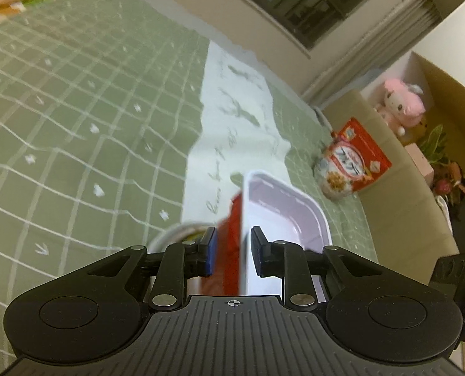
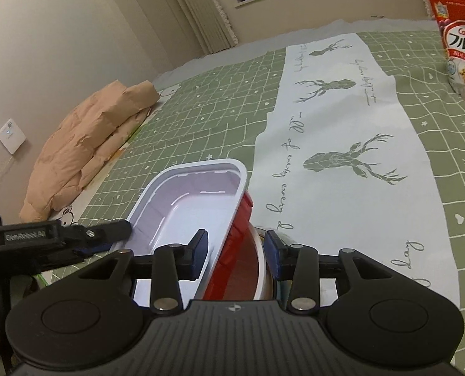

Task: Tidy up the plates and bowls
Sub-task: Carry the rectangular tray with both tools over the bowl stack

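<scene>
A rectangular bowl, red outside and pale white inside [image 1: 282, 210] [image 2: 198, 200], is held tilted above the bed. My left gripper [image 1: 234, 250] is shut on its wall, one finger on the red outside, one inside; its fingers [image 2: 107, 230] also show at the bowl's left rim in the right wrist view. My right gripper [image 2: 237, 255] straddles the bowl's other wall with its jaws apart, not clearly pressing it. A round white bowl with a red inside [image 2: 257, 279] [image 1: 176, 235] sits just under the rectangular one.
A green grid bedspread [image 1: 75, 109] with a white deer-print cloth [image 2: 342, 144] lies below. A red cereal bag [image 1: 354, 156] [image 2: 457, 40] stands at the far side. A folded peach quilt [image 2: 88, 144] lies at the left. A pink plush toy [image 1: 401, 103] sits beyond the bed.
</scene>
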Action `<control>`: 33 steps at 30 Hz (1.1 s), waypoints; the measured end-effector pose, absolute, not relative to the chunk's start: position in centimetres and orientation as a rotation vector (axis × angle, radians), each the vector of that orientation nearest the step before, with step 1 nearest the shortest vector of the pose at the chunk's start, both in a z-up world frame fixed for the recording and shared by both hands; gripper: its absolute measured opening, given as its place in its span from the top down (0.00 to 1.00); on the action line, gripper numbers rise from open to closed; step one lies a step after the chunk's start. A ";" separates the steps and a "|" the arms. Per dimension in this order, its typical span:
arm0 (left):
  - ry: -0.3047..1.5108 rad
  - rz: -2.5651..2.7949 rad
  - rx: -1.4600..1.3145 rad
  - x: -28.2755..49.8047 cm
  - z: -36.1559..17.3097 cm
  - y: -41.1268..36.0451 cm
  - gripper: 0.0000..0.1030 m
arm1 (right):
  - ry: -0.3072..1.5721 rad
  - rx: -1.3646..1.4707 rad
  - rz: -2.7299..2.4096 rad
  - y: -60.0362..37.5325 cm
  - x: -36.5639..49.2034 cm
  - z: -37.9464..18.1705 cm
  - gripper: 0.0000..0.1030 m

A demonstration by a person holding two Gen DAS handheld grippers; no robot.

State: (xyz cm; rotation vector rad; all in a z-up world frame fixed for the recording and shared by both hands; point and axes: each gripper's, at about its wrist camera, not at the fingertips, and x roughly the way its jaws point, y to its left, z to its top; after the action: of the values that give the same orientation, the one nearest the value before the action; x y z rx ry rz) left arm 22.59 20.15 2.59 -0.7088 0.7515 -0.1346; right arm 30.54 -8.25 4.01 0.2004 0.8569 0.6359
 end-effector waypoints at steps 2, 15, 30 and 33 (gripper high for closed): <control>0.771 -0.159 -0.720 23.3 2.0 19.7 0.75 | 0.853 0.204 0.640 -8.0 30.8 4.0 0.62; 0.676 -0.200 -0.676 23.1 4.1 19.2 0.76 | 0.806 0.204 0.589 -9.0 31.9 4.7 0.62; 0.794 -0.126 -0.707 19.6 1.9 20.3 0.74 | 1.015 0.281 0.658 -10.5 28.0 2.6 0.42; 0.779 -0.146 -0.731 19.7 2.0 20.5 0.73 | 1.016 0.281 0.667 -9.9 27.8 2.3 0.43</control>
State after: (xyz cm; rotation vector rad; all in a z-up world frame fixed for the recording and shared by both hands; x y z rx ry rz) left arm 19.68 20.49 1.98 -0.7313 0.7790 -0.1460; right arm 27.84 -9.91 2.33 0.2809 1.0161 0.6673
